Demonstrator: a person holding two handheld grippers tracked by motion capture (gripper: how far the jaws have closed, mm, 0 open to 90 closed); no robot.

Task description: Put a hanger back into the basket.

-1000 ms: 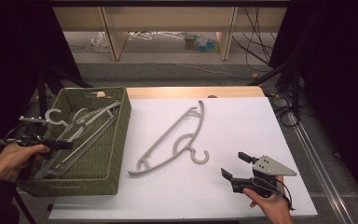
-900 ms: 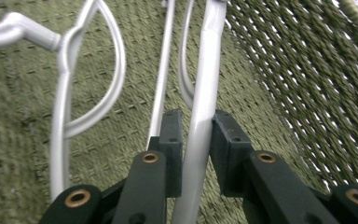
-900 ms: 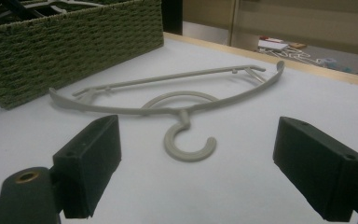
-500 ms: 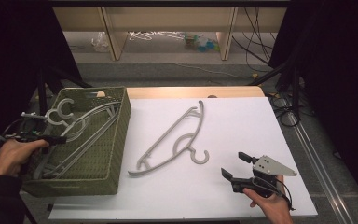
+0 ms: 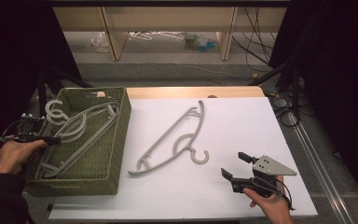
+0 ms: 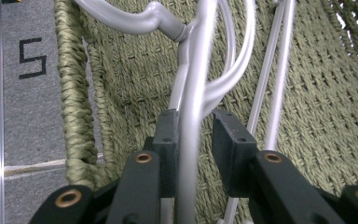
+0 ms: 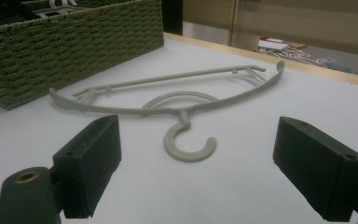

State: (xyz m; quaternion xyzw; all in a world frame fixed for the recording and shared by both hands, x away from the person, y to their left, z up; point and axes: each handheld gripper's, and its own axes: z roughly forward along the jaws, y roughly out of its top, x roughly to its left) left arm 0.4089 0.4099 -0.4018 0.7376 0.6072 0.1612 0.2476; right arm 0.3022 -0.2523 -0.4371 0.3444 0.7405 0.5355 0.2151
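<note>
The left hand-held gripper (image 6: pixel 193 135), jaws just loosening, has lowered its hanger (image 6: pixel 193 93) into the basket (image 5: pixel 116 140).

I see pale grey hangers (image 5: pixel 81 130) in an olive-green woven basket (image 5: pixel 107 154), and 1 more grey hanger (image 5: pixel 170 137) on the white table (image 5: pixel 242 121). My 2 grippers (image 5: pixel 240 165) have black jaws; the floor beside the basket is grey.

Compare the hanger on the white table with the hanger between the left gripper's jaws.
The hanger on the table lies flat and alone; the hanger in the basket rests among others in the green basket. The first lies untouched before the right gripper; the left gripper straddles the second. Both are grey plastic.
</note>
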